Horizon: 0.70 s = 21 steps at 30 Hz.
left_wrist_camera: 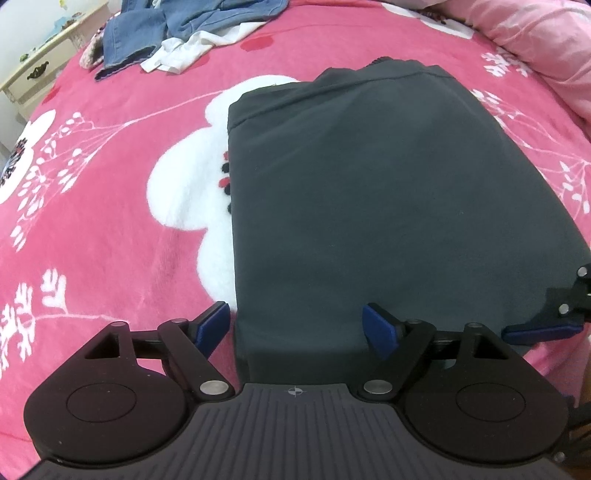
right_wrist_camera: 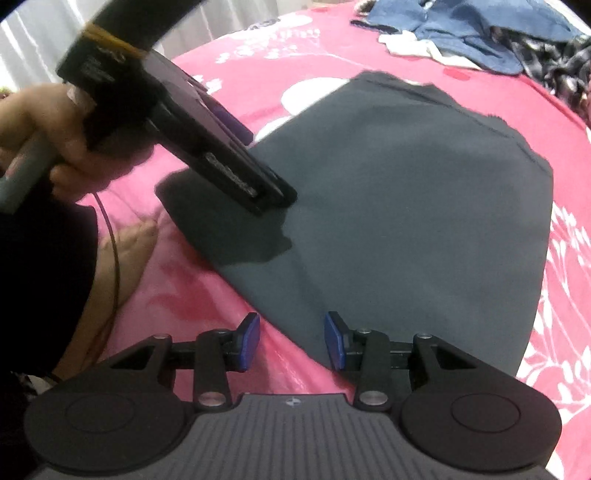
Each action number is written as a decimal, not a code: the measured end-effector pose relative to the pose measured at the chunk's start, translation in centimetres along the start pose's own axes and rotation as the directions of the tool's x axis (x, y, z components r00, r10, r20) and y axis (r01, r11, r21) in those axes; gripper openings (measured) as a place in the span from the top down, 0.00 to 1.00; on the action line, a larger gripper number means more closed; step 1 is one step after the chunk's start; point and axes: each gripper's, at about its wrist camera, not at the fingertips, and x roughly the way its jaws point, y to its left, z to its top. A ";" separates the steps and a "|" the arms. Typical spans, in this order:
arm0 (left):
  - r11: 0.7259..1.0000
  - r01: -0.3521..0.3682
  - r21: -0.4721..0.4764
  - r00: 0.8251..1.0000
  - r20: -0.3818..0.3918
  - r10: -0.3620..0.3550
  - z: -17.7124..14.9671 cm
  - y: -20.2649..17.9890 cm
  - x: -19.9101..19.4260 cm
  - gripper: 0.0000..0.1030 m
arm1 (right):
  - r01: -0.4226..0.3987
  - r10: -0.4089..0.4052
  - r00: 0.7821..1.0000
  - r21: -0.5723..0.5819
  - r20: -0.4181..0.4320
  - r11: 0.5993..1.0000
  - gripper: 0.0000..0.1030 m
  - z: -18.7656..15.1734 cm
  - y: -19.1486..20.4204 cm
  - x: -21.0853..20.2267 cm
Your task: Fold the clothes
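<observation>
Pink floral blanket (left_wrist_camera: 110, 221) spread over bed, folded dark grey garment (left_wrist_camera: 388, 203) laid near its front edge, left gripper (left_wrist_camera: 299, 328) held wide open, empty, astride garment's left corner, right gripper (right_wrist_camera: 291, 341) half open, empty, over garment's edge, denim clothes (left_wrist_camera: 177, 26) heaped at far edge.

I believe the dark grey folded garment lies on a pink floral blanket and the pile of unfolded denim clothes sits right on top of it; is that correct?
Not quite. The dark grey folded garment does lie on the pink floral blanket, but the pile of unfolded denim clothes sits apart from it, farther back on the blanket, with bare pink between them. The left wrist view shows this.
</observation>
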 end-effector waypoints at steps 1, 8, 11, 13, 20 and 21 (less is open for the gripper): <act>1.000 -0.001 0.002 1.000 0.001 0.001 0.0 0.0 0.0 0.22 | -0.017 0.017 1.000 0.003 0.024 1.000 0.60 0.2 0.1 -0.4; 1.000 -0.006 0.007 1.000 0.002 0.006 0.0 0.0 0.0 0.21 | -0.020 0.020 1.000 0.014 -0.015 1.000 0.60 0.0 0.2 0.5; 1.000 -0.006 0.007 1.000 0.001 0.006 0.0 0.0 0.1 0.21 | -0.024 0.024 1.000 0.017 -0.017 1.000 0.59 0.0 0.2 0.5; 1.000 -0.006 0.007 1.000 0.001 0.006 0.0 0.0 0.1 0.21 | -0.024 0.024 1.000 0.020 -0.016 1.000 0.59 0.0 0.1 0.5; 1.000 -0.006 0.004 1.000 0.001 0.006 0.0 0.1 0.1 0.20 | -0.025 0.025 1.000 0.010 -0.018 1.000 0.59 -0.2 -0.1 0.3; 1.000 -0.007 0.003 1.000 0.001 0.007 0.0 0.1 0.1 0.19 | -0.031 0.031 0.999 -0.001 -0.020 1.000 0.59 -0.3 -0.5 0.3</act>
